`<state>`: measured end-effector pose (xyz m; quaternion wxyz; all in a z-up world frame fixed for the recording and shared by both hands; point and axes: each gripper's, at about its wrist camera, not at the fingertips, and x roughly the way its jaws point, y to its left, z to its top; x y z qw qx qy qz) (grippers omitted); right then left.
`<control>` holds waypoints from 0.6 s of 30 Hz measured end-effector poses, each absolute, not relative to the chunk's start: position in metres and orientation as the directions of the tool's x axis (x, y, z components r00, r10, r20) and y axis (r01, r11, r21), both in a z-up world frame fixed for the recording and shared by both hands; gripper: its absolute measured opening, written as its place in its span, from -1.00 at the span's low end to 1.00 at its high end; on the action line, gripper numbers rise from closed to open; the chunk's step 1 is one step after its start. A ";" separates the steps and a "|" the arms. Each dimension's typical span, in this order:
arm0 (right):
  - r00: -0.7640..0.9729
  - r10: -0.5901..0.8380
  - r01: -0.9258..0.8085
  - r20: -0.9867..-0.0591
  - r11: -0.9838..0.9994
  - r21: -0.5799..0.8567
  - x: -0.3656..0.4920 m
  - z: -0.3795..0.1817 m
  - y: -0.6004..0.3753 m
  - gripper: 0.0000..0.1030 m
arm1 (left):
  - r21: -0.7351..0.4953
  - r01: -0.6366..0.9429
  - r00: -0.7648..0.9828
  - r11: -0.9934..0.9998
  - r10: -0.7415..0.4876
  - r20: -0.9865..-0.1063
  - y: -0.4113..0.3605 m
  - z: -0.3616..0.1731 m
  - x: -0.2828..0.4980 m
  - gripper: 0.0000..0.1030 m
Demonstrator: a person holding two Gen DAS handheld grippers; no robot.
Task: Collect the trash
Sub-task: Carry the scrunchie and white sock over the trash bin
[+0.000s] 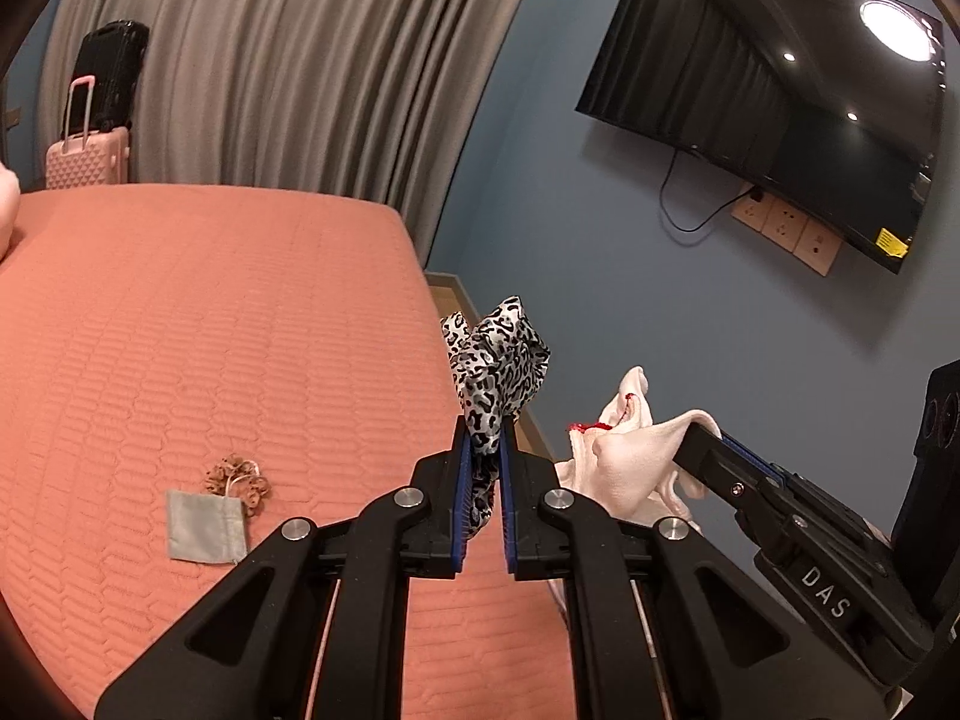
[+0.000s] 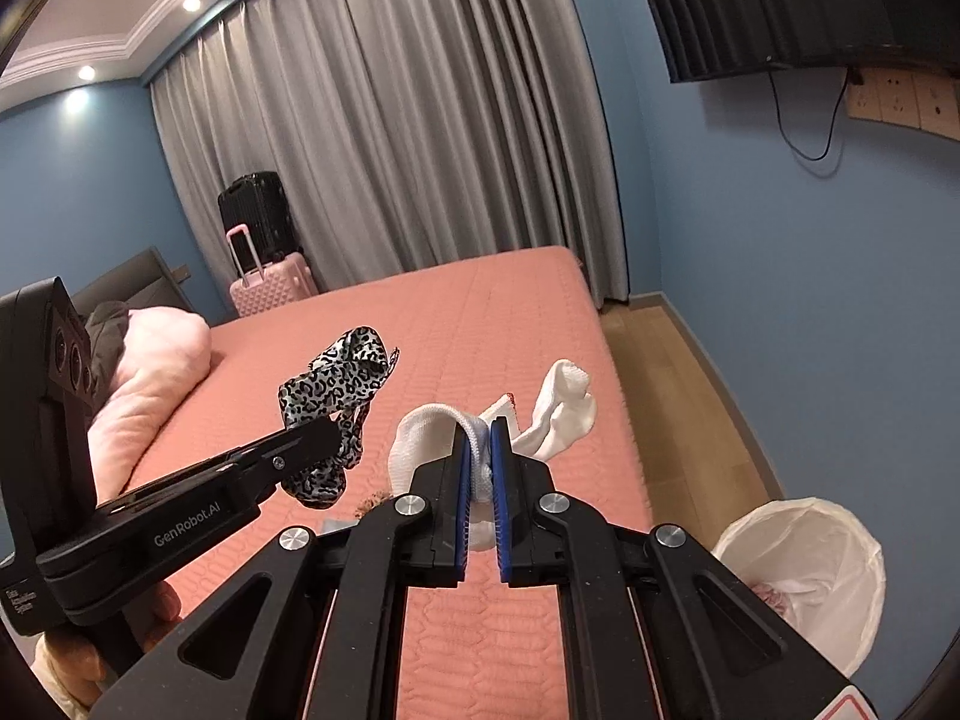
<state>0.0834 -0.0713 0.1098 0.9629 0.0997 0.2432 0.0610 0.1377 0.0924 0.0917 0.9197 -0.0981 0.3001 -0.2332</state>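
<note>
Leopard-print cloth [image 1: 501,372] pinched – left gripper [image 1: 485,438] closed.

Blue walls [image 2: 780,312] close the room; grey curtains [image 2: 390,120] hang full height behind a bed with a salmon quilted cover [image 1: 210,312]; a pink pillow [image 2: 156,360] lies at its head; a black suitcase [image 2: 255,213] stands atop a pink suitcase [image 2: 276,288] by the curtains; a dark wall-mounted television [image 1: 780,108] hangs above a row of sockets [image 1: 786,228]; recessed ceiling lights [image 2: 192,3] glow; wooden floor [image 2: 678,396] runs alongside.
</note>
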 end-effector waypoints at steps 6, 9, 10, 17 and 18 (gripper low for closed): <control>0.914 0.106 -0.021 -0.391 0.976 0.215 0.046 0.141 -0.110 -0.88 | -0.291 0.459 0.703 0.839 -0.543 -0.459 0.055 0.119 0.111 -0.83; 0.927 0.079 0.002 -0.366 0.976 0.216 0.031 0.152 -0.125 -0.88 | -0.277 0.498 0.694 0.822 -0.569 -0.442 0.038 0.130 0.101 -0.83; 0.931 0.070 0.010 -0.358 0.976 0.216 0.027 0.155 -0.131 -0.88 | -0.270 0.512 0.690 0.816 -0.577 -0.436 0.032 0.133 0.097 -0.83; 0.948 0.006 0.070 -0.319 0.972 0.226 -0.004 0.168 -0.171 -0.88 | -0.230 0.585 0.664 0.778 -0.622 -0.415 -0.010 0.147 0.073 -0.83; 0.949 -0.001 0.077 -0.316 0.970 0.229 -0.010 0.169 -0.176 -0.88 | -0.226 0.592 0.660 0.774 -0.626 -0.414 -0.014 0.148 0.071 -0.83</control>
